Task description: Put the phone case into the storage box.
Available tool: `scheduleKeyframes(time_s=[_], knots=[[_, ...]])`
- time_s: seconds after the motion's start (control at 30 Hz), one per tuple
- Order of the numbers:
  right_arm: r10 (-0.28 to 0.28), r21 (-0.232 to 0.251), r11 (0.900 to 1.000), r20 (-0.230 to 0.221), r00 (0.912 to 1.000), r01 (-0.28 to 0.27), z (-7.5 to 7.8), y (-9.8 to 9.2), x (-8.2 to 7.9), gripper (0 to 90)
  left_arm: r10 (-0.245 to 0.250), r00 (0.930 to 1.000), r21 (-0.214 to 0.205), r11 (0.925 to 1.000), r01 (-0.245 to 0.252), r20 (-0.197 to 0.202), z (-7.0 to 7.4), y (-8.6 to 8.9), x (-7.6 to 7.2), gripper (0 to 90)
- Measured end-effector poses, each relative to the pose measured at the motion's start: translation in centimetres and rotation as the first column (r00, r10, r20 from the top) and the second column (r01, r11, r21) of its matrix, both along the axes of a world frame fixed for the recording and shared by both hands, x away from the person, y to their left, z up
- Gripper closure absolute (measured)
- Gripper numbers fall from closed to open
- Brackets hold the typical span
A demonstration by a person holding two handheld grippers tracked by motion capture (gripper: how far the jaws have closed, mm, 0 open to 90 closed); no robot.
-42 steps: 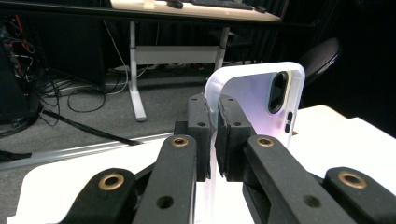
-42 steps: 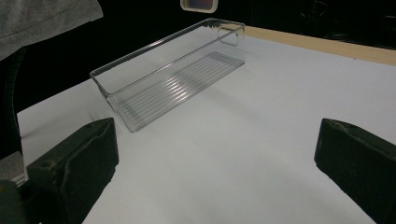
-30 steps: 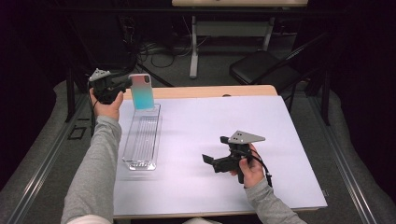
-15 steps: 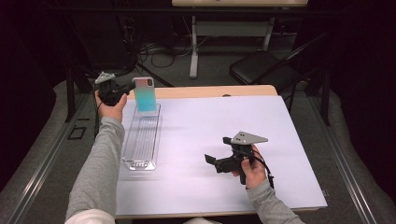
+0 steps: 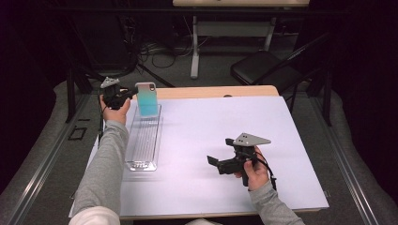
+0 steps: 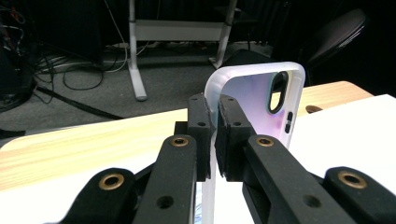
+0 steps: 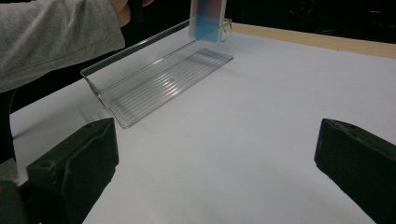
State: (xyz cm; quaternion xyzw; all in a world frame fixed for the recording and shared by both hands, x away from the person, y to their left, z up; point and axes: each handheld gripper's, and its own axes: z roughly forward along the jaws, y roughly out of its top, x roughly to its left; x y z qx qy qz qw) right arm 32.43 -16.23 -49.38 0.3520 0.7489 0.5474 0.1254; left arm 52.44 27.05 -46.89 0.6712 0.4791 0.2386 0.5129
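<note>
Left gripper (image 5: 127,95), at the far left corner of the table (image 5: 263,140): its jaws are clamped on one long edge of a phone case (image 5: 147,99) — translucent white rim, teal-to-pink back, camera cutout near the top. In the left gripper view the pads (image 6: 232,135) press the case's rim from both sides. The case stands upright, its lower end within the far end of a clear plastic tray (image 5: 143,140), a long, ribbed-bottom bin lying lengthwise along the table's left side; whether the case touches the tray floor cannot be told. Right gripper (image 5: 217,165), near the table's front right: jaws spread wide, nothing between them — it points toward the tray, well apart from it, above the white table cover.
</note>
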Motion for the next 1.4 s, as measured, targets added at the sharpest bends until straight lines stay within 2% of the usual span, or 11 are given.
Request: scheduleKeyframes(time_s=[0.13, 0.33, 0.6, 0.73, 0.87, 1.0, 1.17, 1.4], knots=[[0.001, 0.001, 1.0000, 0.003, 1.0000, -0.001, 0.1, 0.0, 0.0, 0.0, -0.005, 1.0000, 0.002, 1.0000, 0.005, 0.004, -0.4, -0.3, 0.2, 85.4], [0.002, -0.001, 1.0000, 0.003, 1.0000, -0.002, 0.0, -0.1, 0.0, 0.0, -0.013, 0.9998, 0.019, 0.9997, 0.013, -0.014, -1.0, -0.6, 0.5, 85.4], [0.003, -0.003, 1.0000, 0.000, 1.0000, -0.003, 0.0, 0.0, -0.1, 0.0, -0.012, 0.9997, 0.021, 0.9997, 0.012, -0.021, -1.4, -0.6, 0.6, 85.4], [0.005, -0.004, 1.0000, 0.003, 1.0000, -0.005, 0.0, 0.1, 0.0, 0.0, -0.009, 0.9999, 0.009, 0.9999, 0.009, -0.010, -1.8, -0.6, 0.5, 85.4], [0.006, -0.004, 1.0000, 0.001, 1.0000, -0.006, 0.0, 0.1, 0.0, 0.0, -0.003, 0.9996, -0.001, 1.0000, 0.003, -0.029, -2.6, -0.2, 0.4, 85.4], [0.009, -0.002, 1.0000, 0.002, 1.0000, -0.009, 0.0, 0.1, 0.0, 0.0, -0.001, 0.9997, -0.016, 0.9999, 0.000, -0.025, -3.1, 0.0, 0.2, 85.4], [0.009, -0.003, 1.0000, -0.001, 1.0000, -0.009, 0.0, 0.2, 0.0, 0.0, -0.001, 0.9997, -0.027, 0.9996, 0.000, -0.024, -3.2, 0.2, 0.1, 85.4], [0.011, -0.004, 0.9999, -0.003, 0.9999, -0.011, -0.1, 0.3, 0.0, 0.0, -0.001, 0.9997, -0.020, 0.9998, 0.001, -0.023, -3.1, 0.0, 0.2, 85.3]])
